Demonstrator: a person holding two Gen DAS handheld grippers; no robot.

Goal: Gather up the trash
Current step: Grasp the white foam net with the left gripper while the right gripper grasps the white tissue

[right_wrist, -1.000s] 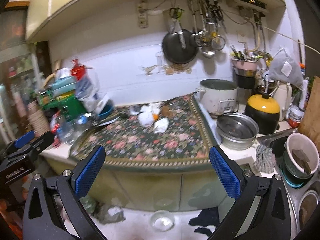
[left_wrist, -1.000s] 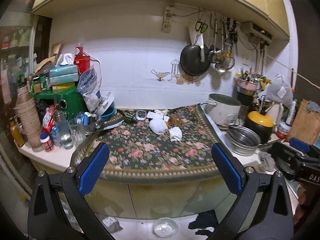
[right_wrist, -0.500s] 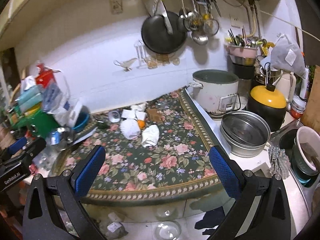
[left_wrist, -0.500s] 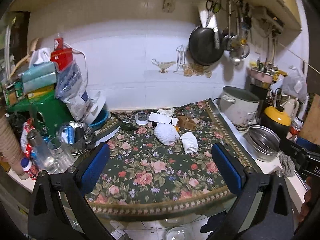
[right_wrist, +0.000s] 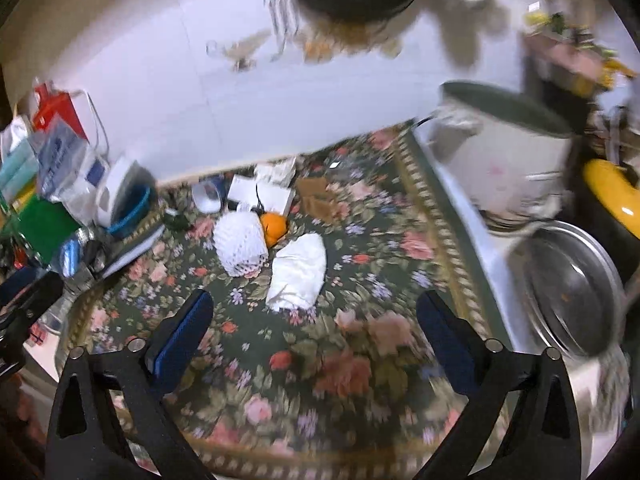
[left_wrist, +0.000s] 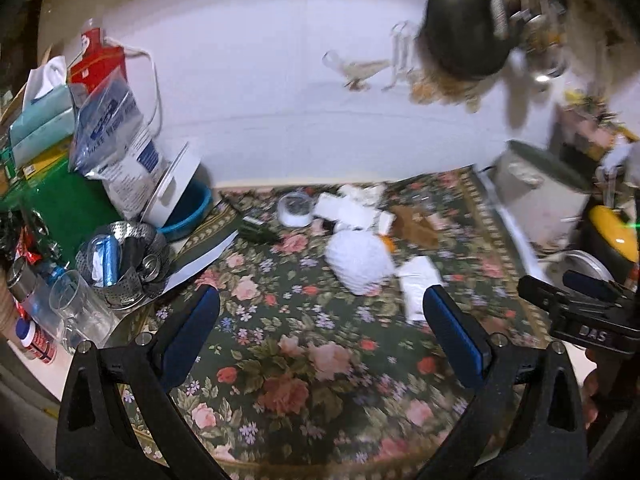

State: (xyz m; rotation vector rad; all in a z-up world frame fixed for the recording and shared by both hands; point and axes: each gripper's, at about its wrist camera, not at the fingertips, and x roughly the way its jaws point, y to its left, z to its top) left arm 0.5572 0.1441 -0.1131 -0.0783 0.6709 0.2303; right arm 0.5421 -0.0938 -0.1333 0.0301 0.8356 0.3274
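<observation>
On the floral cloth lie scraps of trash: a white foam fruit net, a crumpled white tissue, an orange, white cartons and brown paper behind them. In the left wrist view the net and tissue lie just beyond the fingers. My left gripper is open over the cloth with nothing between its fingers. My right gripper hovers near the tissue; its jaws stand wide, are starting to close, and hold nothing.
Left of the cloth are a steel strainer, glasses, a green box and bags. To the right stand a rice cooker, a steel bowl and a yellow-lidded pot. A black pan hangs on the wall.
Both grippers have moved forward and down towards the counter, tilting downward. The trash on the cloth now looks much closer and larger. The floor below the counter has left the view.
</observation>
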